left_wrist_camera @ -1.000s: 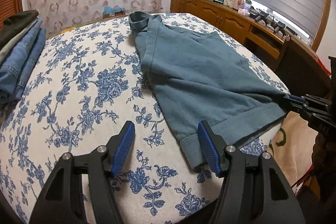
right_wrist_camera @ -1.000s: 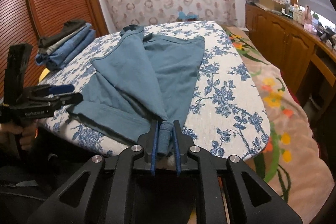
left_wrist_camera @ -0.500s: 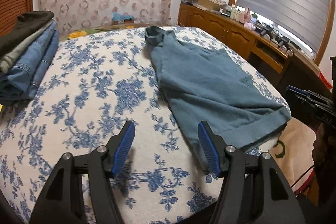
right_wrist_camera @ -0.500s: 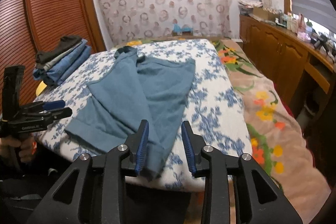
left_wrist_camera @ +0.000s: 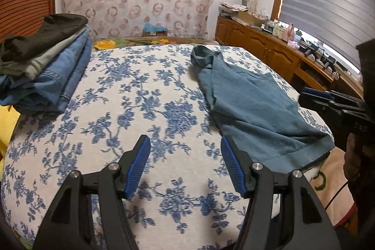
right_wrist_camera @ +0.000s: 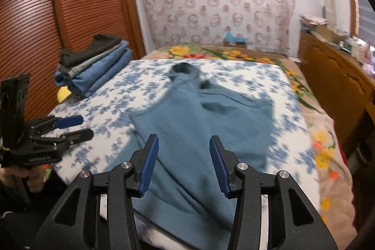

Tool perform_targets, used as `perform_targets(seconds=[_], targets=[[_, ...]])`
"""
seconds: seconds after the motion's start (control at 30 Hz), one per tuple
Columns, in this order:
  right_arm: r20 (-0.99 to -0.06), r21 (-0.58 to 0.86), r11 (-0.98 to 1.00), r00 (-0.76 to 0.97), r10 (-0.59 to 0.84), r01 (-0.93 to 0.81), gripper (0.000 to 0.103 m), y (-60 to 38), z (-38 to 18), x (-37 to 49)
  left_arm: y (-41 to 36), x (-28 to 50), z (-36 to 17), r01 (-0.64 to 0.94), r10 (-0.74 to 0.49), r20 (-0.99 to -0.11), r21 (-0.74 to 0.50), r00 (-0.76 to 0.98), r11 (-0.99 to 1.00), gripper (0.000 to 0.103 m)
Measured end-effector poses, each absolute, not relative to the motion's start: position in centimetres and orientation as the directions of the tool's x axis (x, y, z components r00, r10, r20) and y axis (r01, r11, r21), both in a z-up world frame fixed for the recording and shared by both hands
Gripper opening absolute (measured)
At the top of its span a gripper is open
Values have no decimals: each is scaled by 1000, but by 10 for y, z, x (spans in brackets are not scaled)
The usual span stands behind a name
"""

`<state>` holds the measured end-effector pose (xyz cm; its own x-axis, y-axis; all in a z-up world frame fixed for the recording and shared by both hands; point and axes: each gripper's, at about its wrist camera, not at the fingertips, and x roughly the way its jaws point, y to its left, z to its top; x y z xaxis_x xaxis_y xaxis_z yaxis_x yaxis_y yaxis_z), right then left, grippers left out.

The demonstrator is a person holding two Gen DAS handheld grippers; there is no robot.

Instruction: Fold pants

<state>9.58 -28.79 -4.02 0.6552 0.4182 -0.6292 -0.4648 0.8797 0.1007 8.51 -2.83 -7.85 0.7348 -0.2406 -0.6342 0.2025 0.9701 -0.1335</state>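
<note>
Teal-blue pants (left_wrist_camera: 253, 104) lie flat on the floral bed cover (left_wrist_camera: 140, 109), waistband at the far end, leg hems at the near right edge. They also show in the right wrist view (right_wrist_camera: 199, 123), blurred. My left gripper (left_wrist_camera: 185, 165) is open and empty above the bare cover, left of the pants. My right gripper (right_wrist_camera: 184, 164) is open and empty above the near part of the pants. The left gripper also shows in the right wrist view (right_wrist_camera: 70, 127), and the right gripper in the left wrist view (left_wrist_camera: 314, 95).
A stack of folded jeans and dark clothes (left_wrist_camera: 44, 69) sits at the far left of the bed; it also shows in the right wrist view (right_wrist_camera: 93, 65). A wooden cabinet (left_wrist_camera: 281, 55) with clutter runs along the right under the window. A louvred wardrobe (right_wrist_camera: 58, 15) stands on the left.
My right gripper let go of the pants leg, opened wide and pulled back and up. My left gripper drew away to the left of the hem. The pants now lie flat.
</note>
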Motion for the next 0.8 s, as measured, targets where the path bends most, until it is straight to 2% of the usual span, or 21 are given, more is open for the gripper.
perform_targets(seconds=[0.17, 0.4, 0.8], targets=[[-653, 92, 851, 614, 444, -517, 46, -258, -43, 114, -18, 85, -78, 178, -226, -628, -140, 745, 974, 62], [-682, 154, 806, 529, 506, -572, 46, -225, -55, 137, -6, 83, -76, 156, -208, -619, -139, 757, 978, 62], [-755, 117, 789, 462, 465, -604, 44, -190, -86, 155, -2, 82, -83, 152, -210, -632, -145, 746, 978, 62]])
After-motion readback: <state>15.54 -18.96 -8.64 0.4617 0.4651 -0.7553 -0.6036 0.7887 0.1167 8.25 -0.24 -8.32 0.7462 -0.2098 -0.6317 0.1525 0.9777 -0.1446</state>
